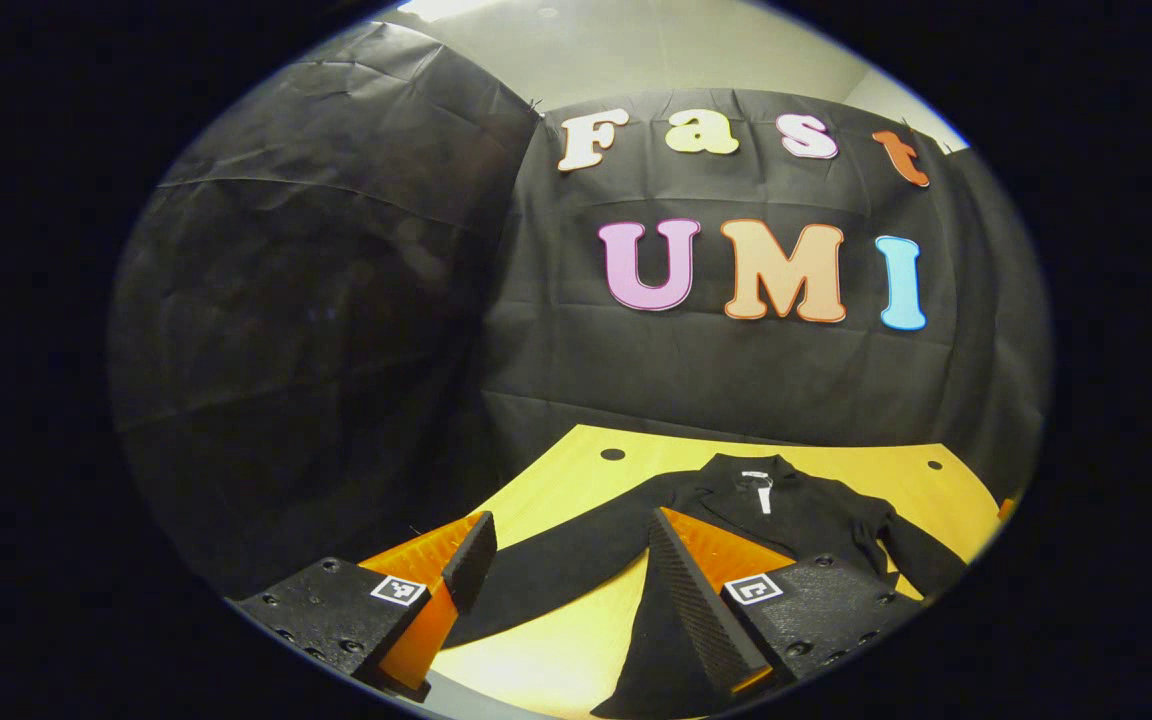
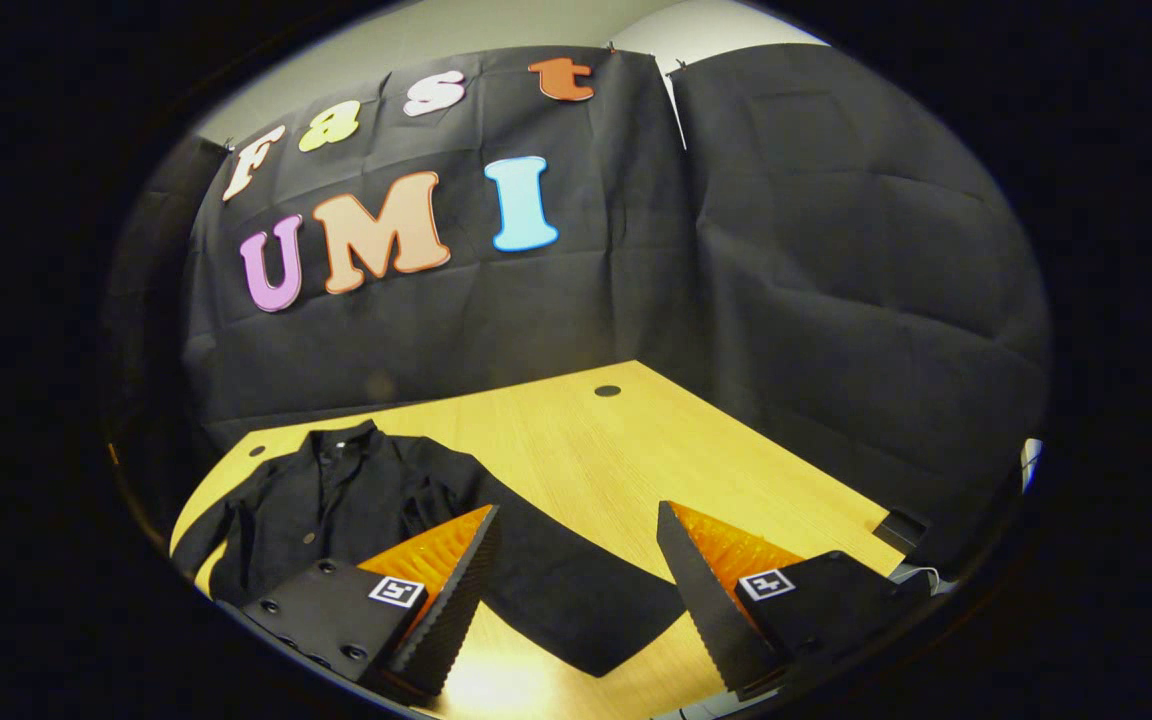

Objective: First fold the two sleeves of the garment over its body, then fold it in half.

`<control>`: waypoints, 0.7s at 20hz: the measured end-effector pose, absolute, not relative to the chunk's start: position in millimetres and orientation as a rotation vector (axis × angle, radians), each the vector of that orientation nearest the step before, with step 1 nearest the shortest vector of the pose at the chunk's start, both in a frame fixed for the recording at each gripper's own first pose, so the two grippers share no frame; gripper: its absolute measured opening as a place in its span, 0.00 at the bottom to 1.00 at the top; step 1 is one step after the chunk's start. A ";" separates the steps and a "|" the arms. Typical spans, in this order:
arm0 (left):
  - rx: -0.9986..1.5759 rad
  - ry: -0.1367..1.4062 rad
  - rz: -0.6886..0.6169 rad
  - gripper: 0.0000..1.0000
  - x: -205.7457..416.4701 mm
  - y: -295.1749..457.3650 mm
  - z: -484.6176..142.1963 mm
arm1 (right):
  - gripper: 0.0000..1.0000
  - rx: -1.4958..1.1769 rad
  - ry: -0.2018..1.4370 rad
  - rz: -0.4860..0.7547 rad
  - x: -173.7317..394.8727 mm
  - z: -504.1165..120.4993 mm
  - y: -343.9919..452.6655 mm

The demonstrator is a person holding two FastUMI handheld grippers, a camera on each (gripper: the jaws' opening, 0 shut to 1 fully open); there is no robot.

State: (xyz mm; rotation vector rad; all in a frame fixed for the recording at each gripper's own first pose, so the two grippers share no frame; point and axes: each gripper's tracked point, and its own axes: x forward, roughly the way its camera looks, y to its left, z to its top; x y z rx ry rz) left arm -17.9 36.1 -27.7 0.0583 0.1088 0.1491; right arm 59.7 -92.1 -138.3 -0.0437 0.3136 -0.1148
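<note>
The jacket [image 1: 796,520] is plain black with a small white label at the collar, the table [image 2: 636,450] is yellow wood with fine grain and dark round holes, and the wall is black.

The left gripper view is taken low over the table [image 1: 576,470], facing the back wall. The right gripper view is angled toward the booth's corner. The black jacket [image 2: 356,500] is shared by both.

A yellow wooden table [image 2: 696,450] bears a black garment [image 2: 356,500], sleeves spread.
</note>
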 end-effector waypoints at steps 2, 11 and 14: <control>0.057 0.120 0.163 0.92 -17.2 38.2 -31.8 | 0.98 -0.071 0.348 -0.118 66.0 -156.4 -97.5; 0.072 0.136 0.212 0.92 -16.3 46.1 -37.9 | 0.94 -0.050 0.541 -0.127 79.8 -221.3 -115.7; 0.074 0.141 0.214 0.92 -16.4 47.0 -37.6 | 0.94 -0.049 0.585 -0.125 79.3 -235.9 -116.3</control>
